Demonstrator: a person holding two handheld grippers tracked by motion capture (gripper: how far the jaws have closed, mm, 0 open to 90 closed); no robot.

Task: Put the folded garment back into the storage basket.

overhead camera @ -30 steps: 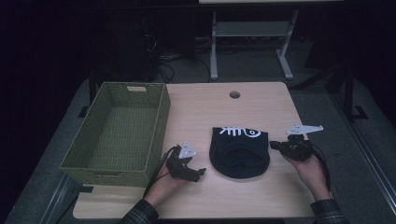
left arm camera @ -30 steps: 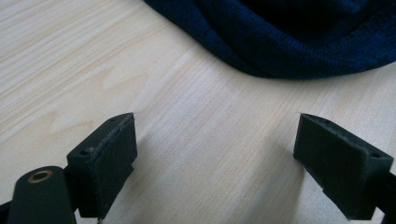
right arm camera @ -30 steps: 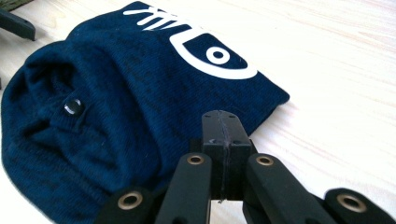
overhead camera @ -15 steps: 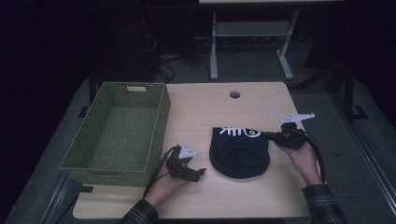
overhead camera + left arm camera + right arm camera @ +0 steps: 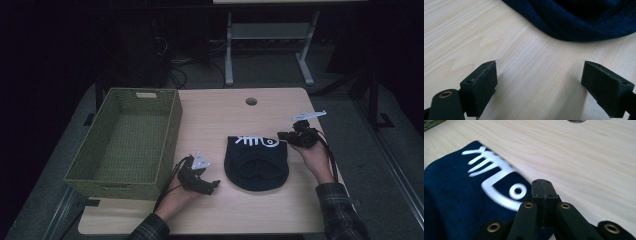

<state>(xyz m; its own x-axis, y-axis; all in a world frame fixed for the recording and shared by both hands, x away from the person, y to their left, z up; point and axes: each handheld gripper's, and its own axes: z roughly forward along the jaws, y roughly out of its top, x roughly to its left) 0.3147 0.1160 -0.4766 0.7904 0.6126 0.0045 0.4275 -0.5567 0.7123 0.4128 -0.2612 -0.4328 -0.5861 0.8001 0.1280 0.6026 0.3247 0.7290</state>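
A dark navy beanie [image 5: 256,162] with a white fish-skeleton print [image 5: 496,178] lies flat on the wooden table [image 5: 220,115], near its middle. My right gripper [image 5: 282,136] hovers at the hat's upper right corner, by the print; its jaws are pressed together with nothing between them [image 5: 542,185]. My left gripper [image 5: 214,185] rests low on the table just left of the hat. Its jaws stand wide apart over bare wood [image 5: 539,82], and the hat's knitted edge [image 5: 579,22] lies a short way ahead of them.
A green woven basket [image 5: 172,125] stands empty on the left part of the table, close to my left hand. A round cable hole [image 5: 251,101] sits near the far edge. Beyond the table are a white desk frame [image 5: 270,35] and cables on the floor.
My right gripper has moved left across the table, from off the hat's right side to its upper right corner. The left gripper and the hat have stayed put.
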